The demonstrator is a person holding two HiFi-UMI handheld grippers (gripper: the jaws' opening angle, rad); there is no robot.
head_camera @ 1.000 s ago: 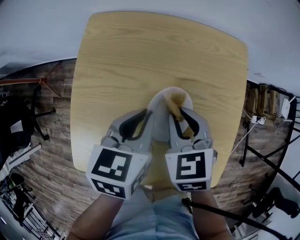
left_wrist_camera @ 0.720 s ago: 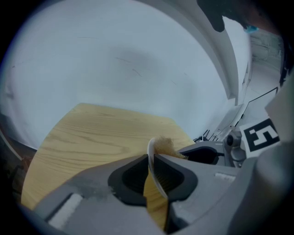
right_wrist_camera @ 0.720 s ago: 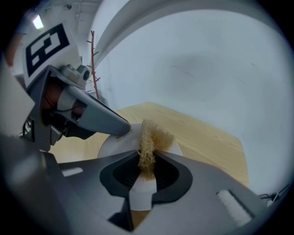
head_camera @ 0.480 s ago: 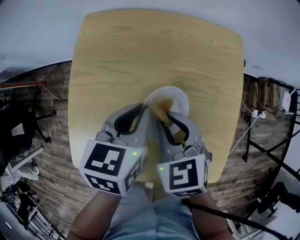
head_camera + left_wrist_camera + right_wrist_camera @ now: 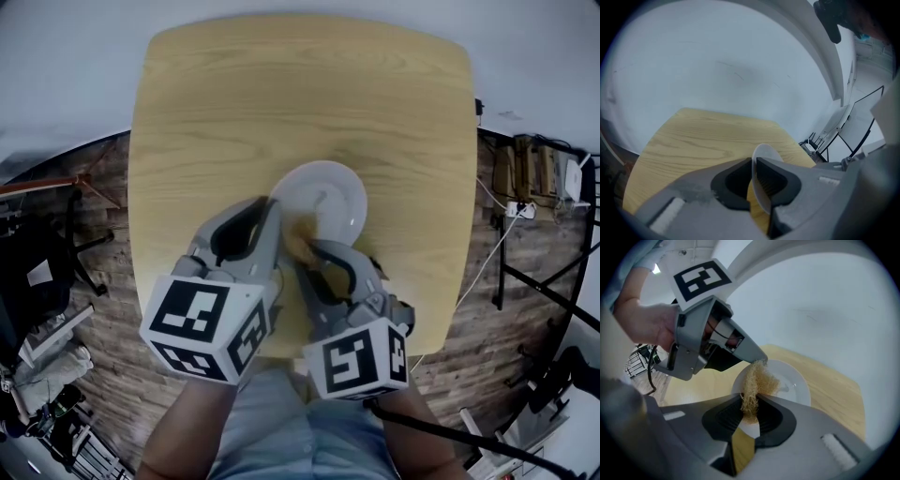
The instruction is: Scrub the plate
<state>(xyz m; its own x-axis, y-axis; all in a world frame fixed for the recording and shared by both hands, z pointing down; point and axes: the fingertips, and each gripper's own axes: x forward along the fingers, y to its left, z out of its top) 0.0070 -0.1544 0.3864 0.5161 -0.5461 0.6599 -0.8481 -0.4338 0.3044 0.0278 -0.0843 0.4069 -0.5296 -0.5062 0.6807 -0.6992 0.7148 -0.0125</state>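
Currently: plate (image 5: 333,197) clamped, scrubber on it, near-middle of the wooden worktop (image 5: 281,94).
Left gripper (image 5: 753,161) pinches the plate's near-left rim, and its jaws have just been closing on it. Right gripper (image 5: 751,404) is squeezed tight on a tan fibrous scrubber (image 5: 759,378), which sits against the plate's near-left edge, just right of the left gripper.

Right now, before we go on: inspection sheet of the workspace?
Surface: light wooden table, rounded corners.
Job's things: round white plate, held at its rim; tan fibrous scrubber at the plate's near rim.
Clutter: nothing seen.
Grippers: left tool shut on the plate's rim, jaws just been closing; right tool shut on the scrubber.
Cables: black cable below the right tool; white cable right of the table.
Surroundings: wood-plank floor.
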